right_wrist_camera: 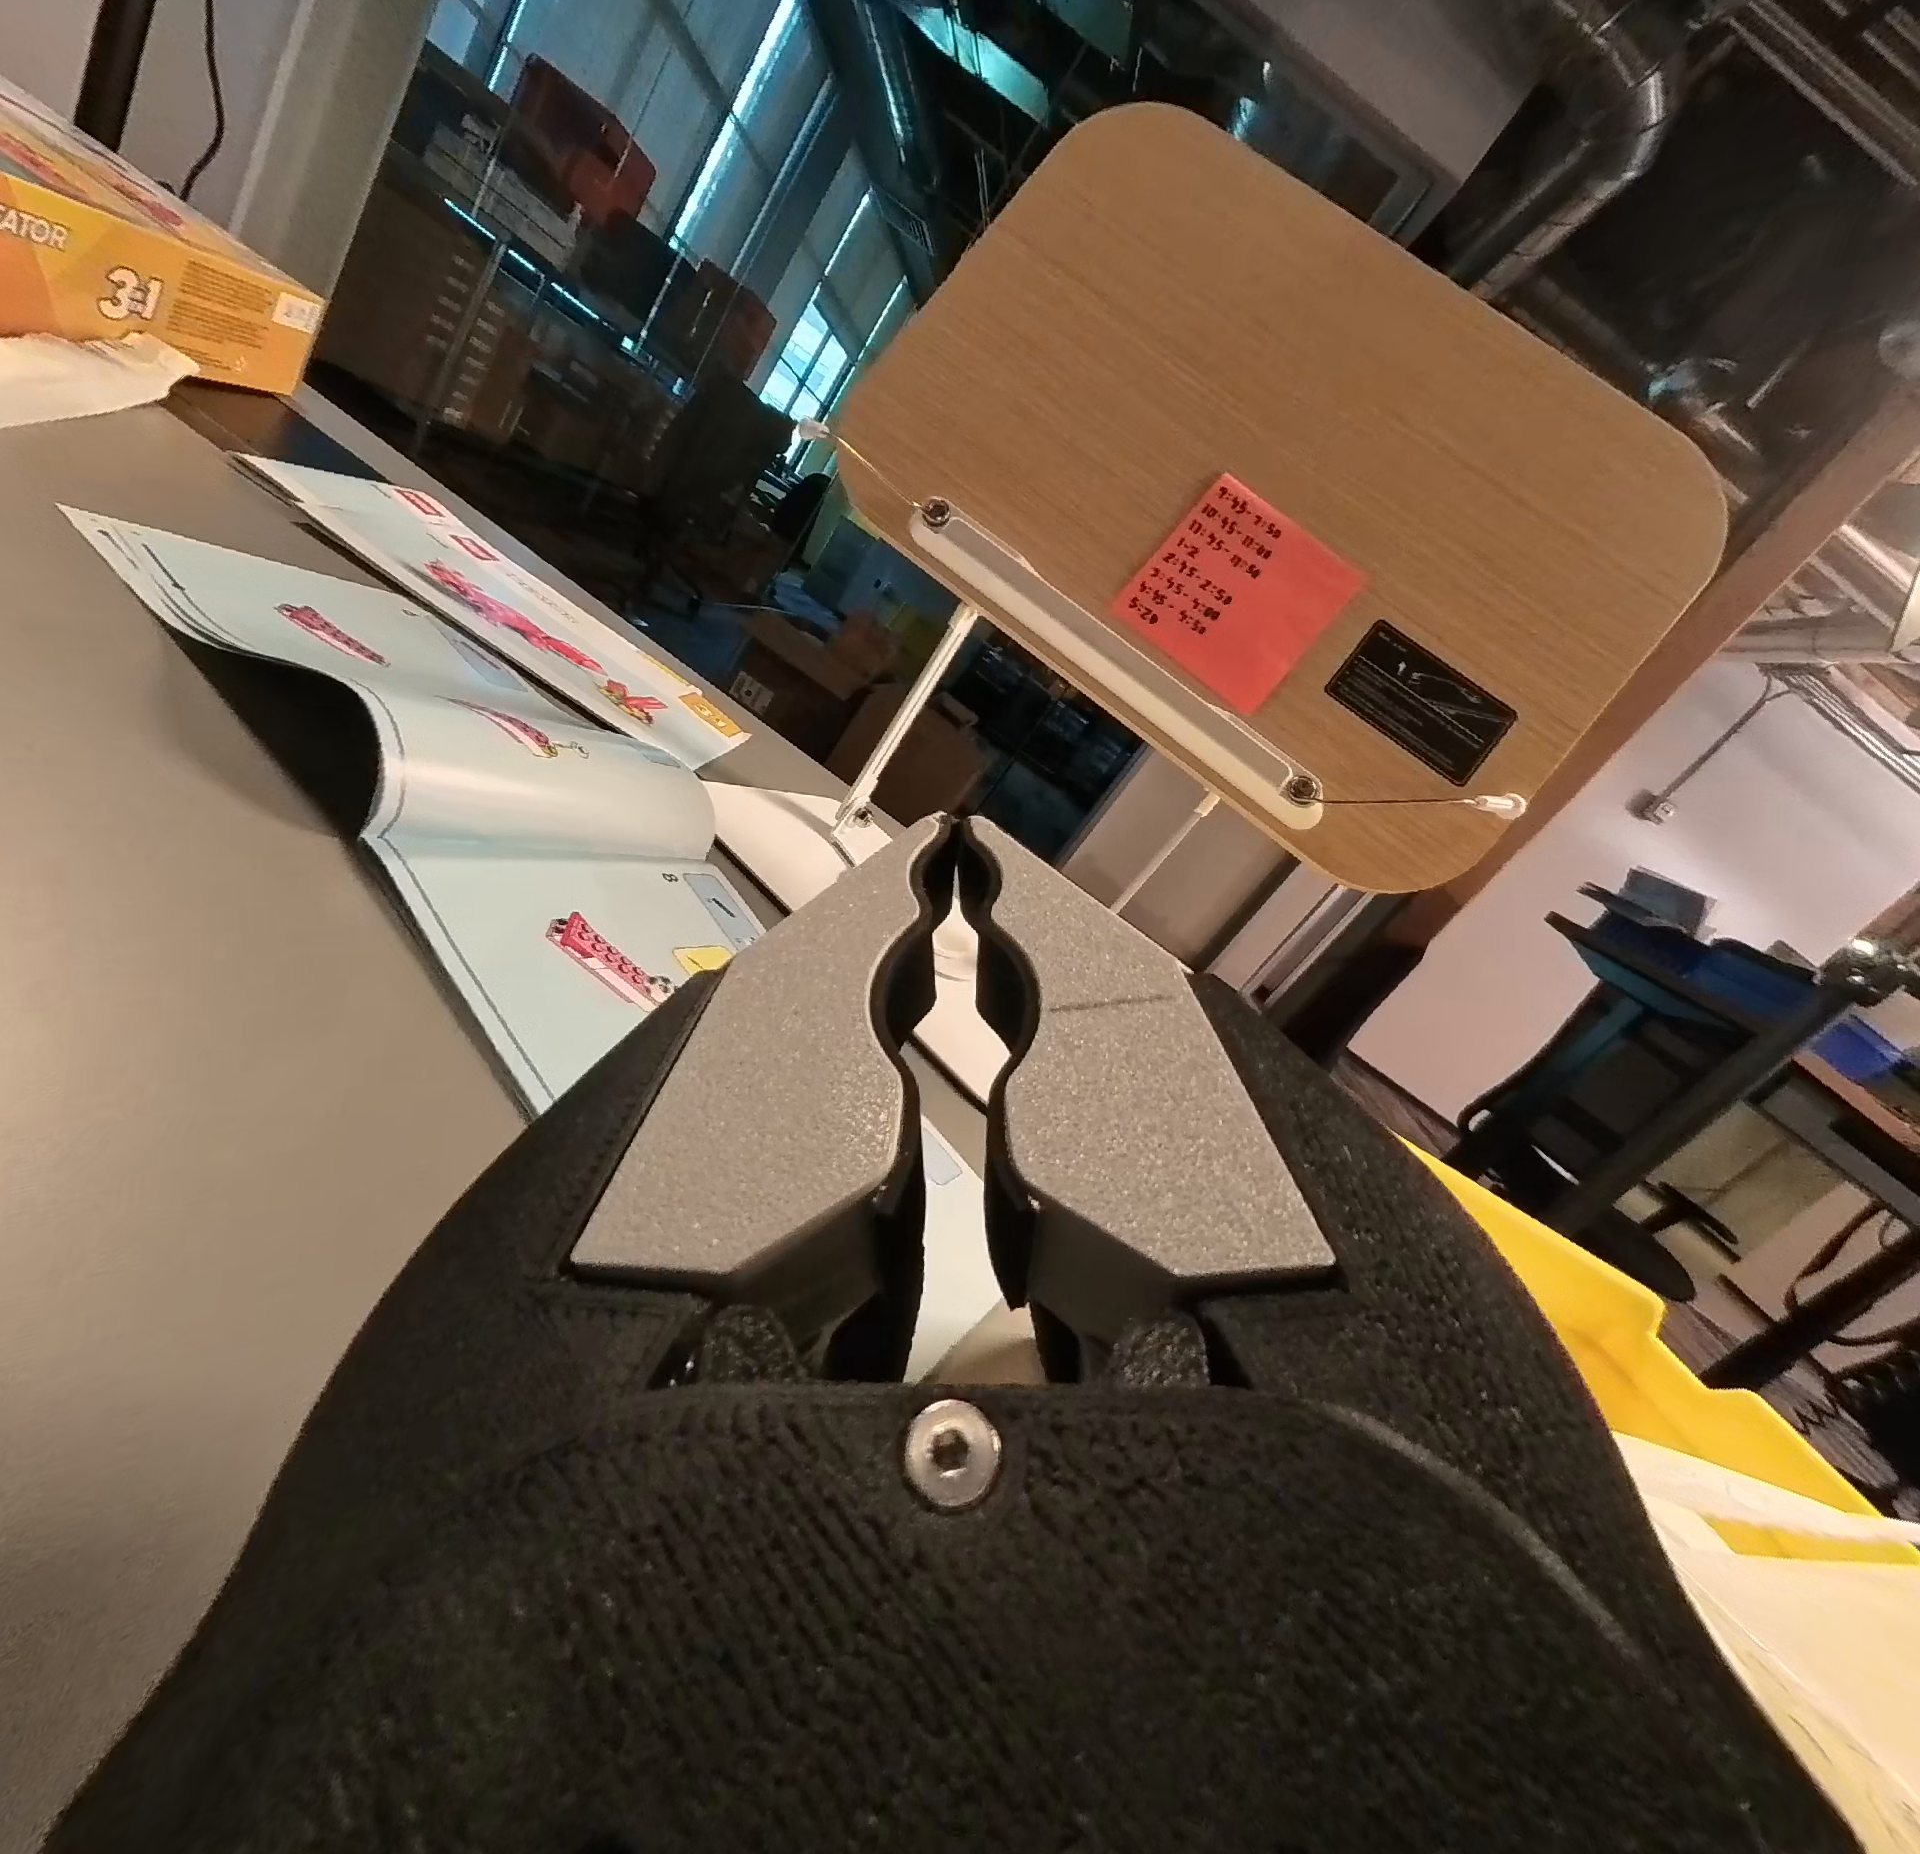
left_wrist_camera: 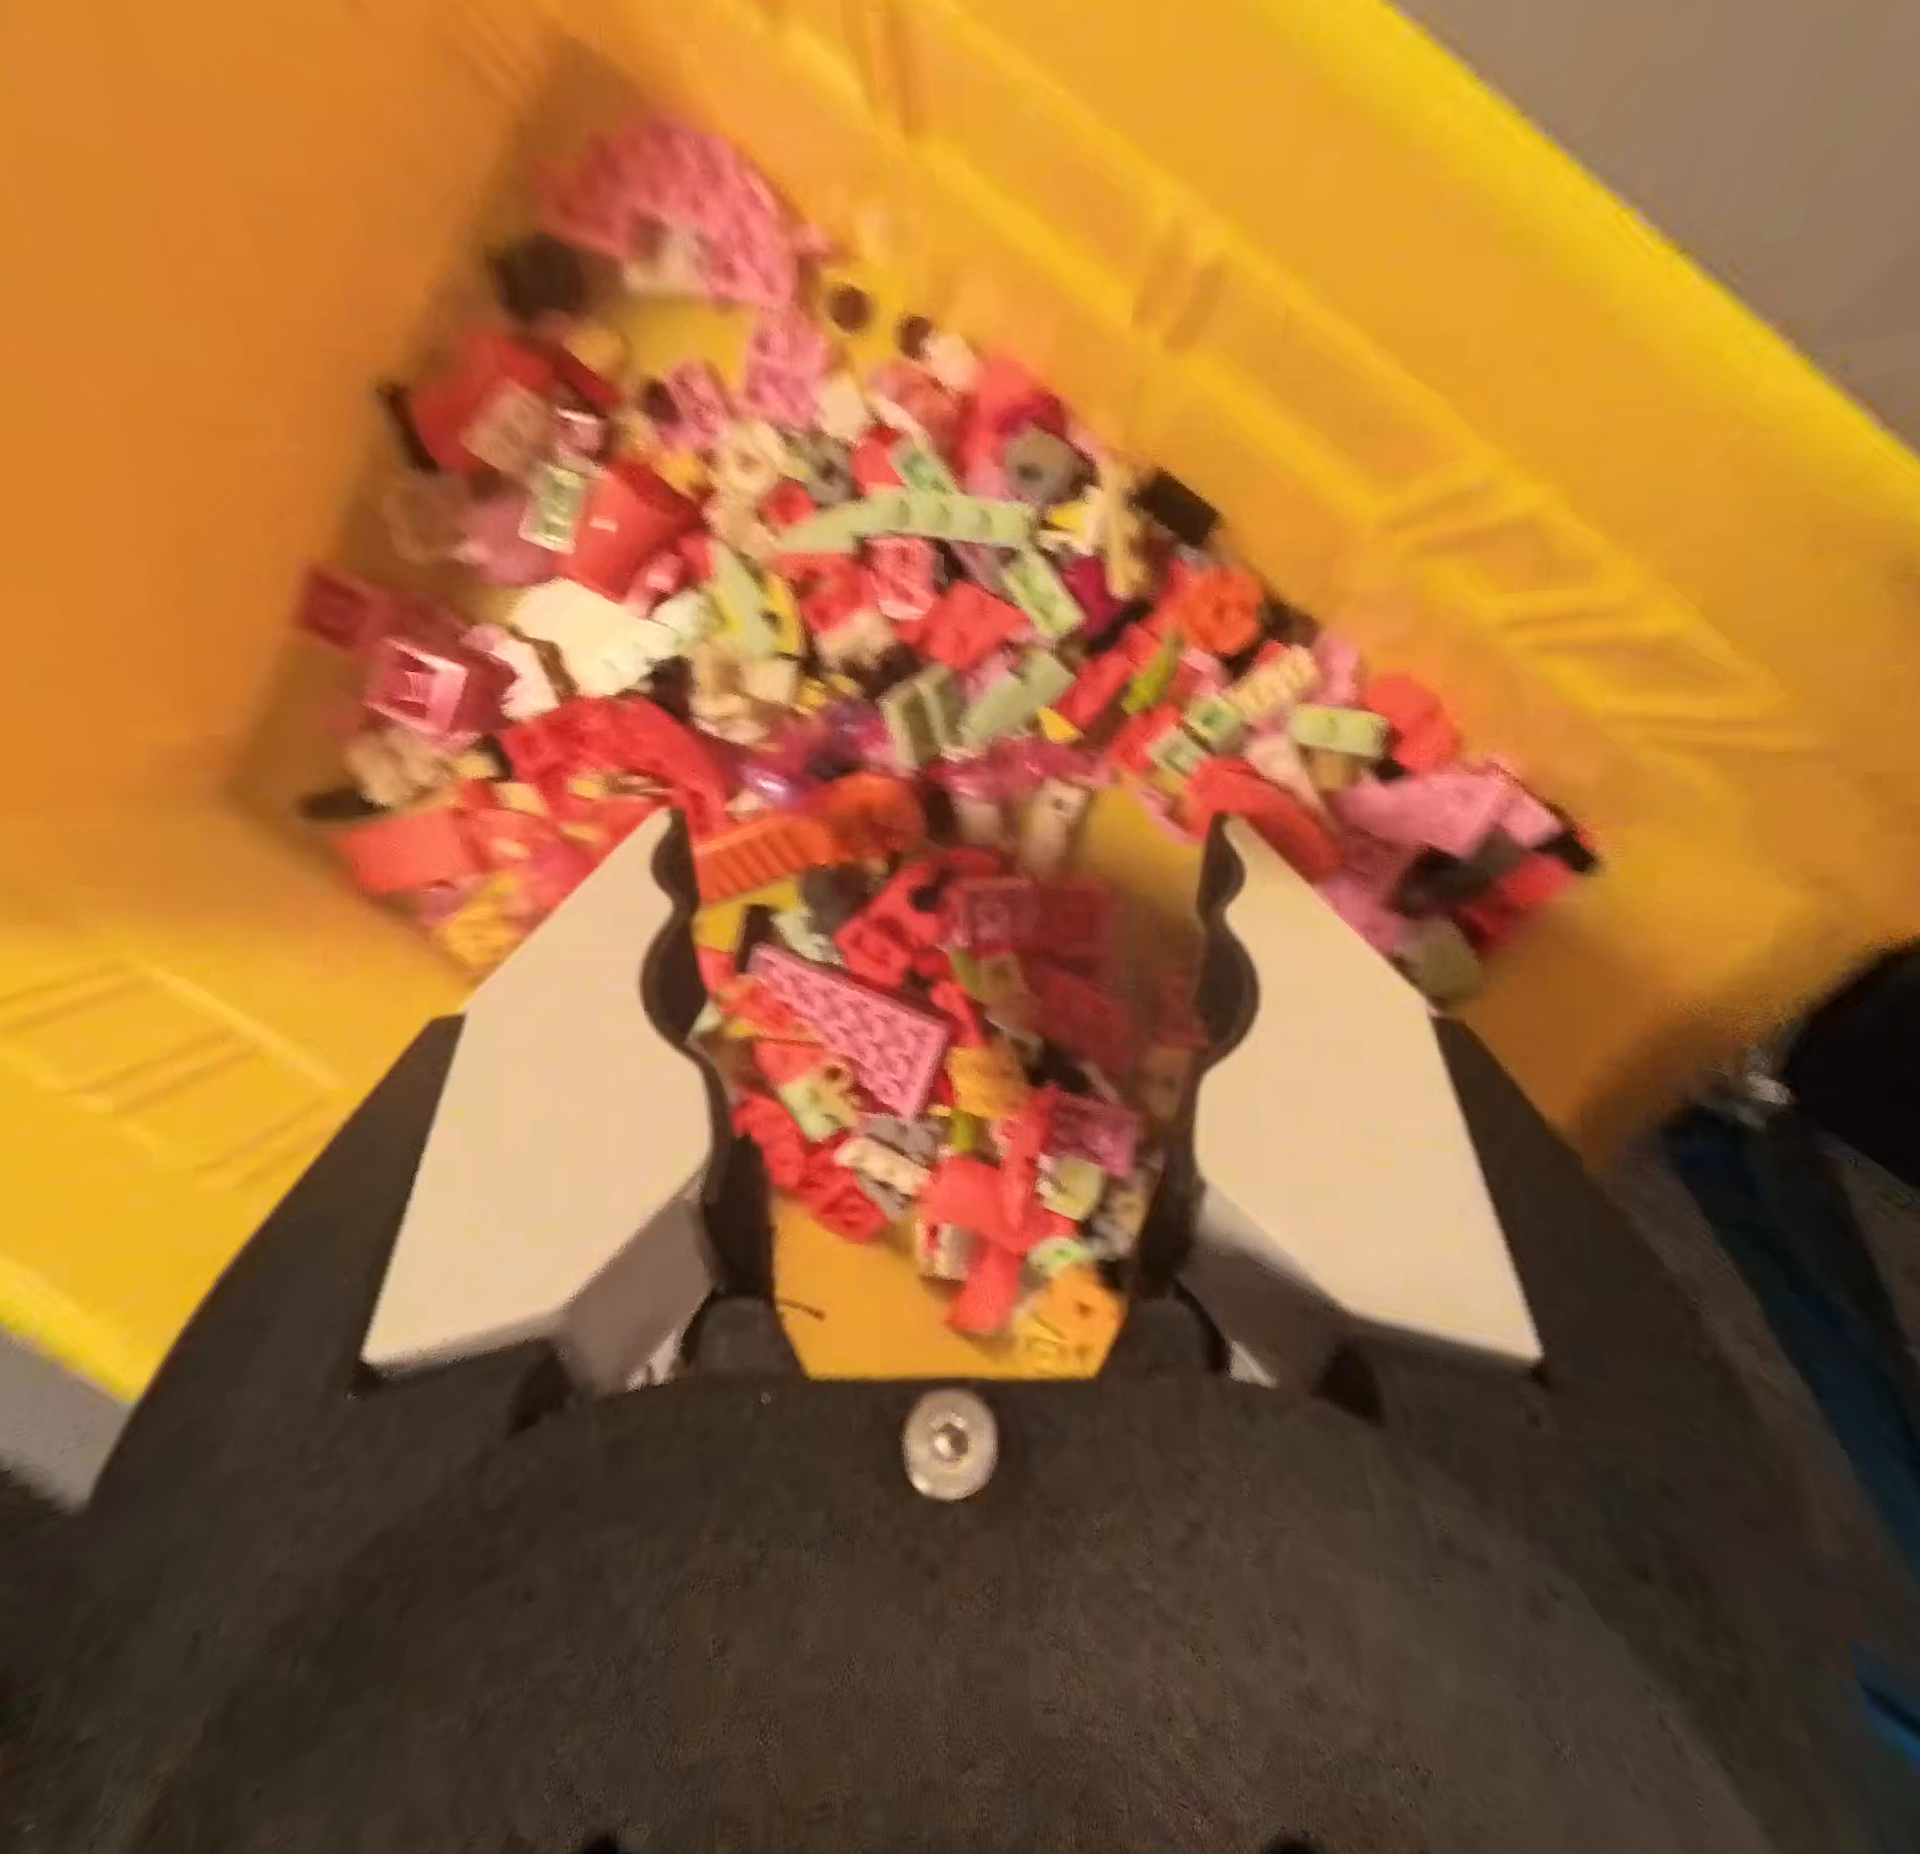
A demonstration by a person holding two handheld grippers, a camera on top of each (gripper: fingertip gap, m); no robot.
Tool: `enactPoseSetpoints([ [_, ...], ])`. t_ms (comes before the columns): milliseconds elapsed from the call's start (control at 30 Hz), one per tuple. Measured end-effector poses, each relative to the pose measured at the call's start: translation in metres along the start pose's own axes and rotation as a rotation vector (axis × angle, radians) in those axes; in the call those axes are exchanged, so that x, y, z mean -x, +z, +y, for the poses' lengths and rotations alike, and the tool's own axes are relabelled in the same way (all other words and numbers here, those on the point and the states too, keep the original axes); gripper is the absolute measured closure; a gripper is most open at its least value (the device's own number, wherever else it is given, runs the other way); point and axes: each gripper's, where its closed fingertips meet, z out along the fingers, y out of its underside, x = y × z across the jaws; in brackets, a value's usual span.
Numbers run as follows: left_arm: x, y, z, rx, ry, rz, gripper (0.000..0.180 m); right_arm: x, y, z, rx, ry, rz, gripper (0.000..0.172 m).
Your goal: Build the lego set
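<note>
On my left gripper [left_wrist_camera: 945, 838] the fingers [left_wrist_camera: 582, 1025] stand wide apart with nothing pressed between them, pointing down into a yellow bin [left_wrist_camera: 1351, 370]. Between the fingers, nearest me, I see a blurred heap of toy bricks [left_wrist_camera: 935, 1056], with a pink studded plate [left_wrist_camera: 847, 1025] just inside the finger at 9 o'clock and an orange ribbed piece [left_wrist_camera: 769, 854] close to that fingertip; I cannot tell whether either finger touches the heap. Beyond the tips the bricks spread toward 12 o'clock, red, pink and pale green, ending in a large pink piece [left_wrist_camera: 665, 194] against the far wall of the bin. On my right gripper [right_wrist_camera: 954, 822] the fingers [right_wrist_camera: 821, 1025] are closed tip to tip on nothing. At 9 o'clock from them an open instruction booklet [right_wrist_camera: 499, 828] lies on the grey surface [right_wrist_camera: 156, 973]. At 4 o'clock the rim of the bin shows. Past the tips, toward 1 o'clock, stands a wooden board [right_wrist_camera: 1195, 370] with a pink note [right_wrist_camera: 1236, 589]; far off at 10 o'clock lies an orange box [right_wrist_camera: 187, 287].
</note>
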Motion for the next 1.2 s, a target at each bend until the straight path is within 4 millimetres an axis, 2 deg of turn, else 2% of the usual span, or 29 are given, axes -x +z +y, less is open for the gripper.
enactPoseSetpoints([
  [100,-0.029,0.005,0.010,0.021,-0.003,0.145,0.060,0.002,0.000,0.000,0.001,-0.005,-0.009,0.172],
  [233,-0.032,0.023,0.027,0.154,0.066,0.059,0.053,0.004,0.001,0.002,0.011,-0.011,-0.020,0.172],
  [300,-0.031,0.026,0.023,0.155,0.083,0.037,0.049,0.005,0.001,0.002,0.012,-0.012,-0.022,0.172],
  [367,-0.025,0.026,0.018,0.139,0.087,0.007,0.049,0.005,0.001,0.002,0.012,-0.012,-0.023,0.172],
  [467,-0.008,0.026,0.016,0.130,0.003,-0.040,0.049,0.005,0.001,0.002,0.014,-0.013,-0.024,0.172],
  [567,0.013,0.026,0.021,0.120,-0.189,-0.073,0.056,0.006,0.001,0.003,0.017,-0.011,-0.029,0.172],
  [667,0.019,0.032,0.031,0.114,-0.383,-0.026,0.047,0.007,0.002,0.004,0.021,-0.011,-0.036,0.172],
  [800,0.022,0.028,0.025,0.042,-0.412,-0.086,0.063,0.007,0.002,0.004,0.024,-0.014,-0.037,0.172],
  [867,0.029,0.021,0.021,-0.006,-0.382,-0.179,0.082,0.007,0.002,0.005,0.025,-0.014,-0.037,0.172],
  [933,0.032,0.010,0.013,-0.083,-0.396,-0.217,0.089,0.008,0.002,0.005,0.026,-0.016,-0.037,0.172],
  [1067,0.026,-0.014,-0.003,-0.255,-0.550,-0.092,0.091,0.008,0.003,0.006,0.032,-0.022,-0.038,0.172],
  [1200,0.024,-0.013,0.021,-0.107,-0.608,-0.095,0.089,0.008,0.003,0.006,0.036,-0.027,-0.036,0.172],
])
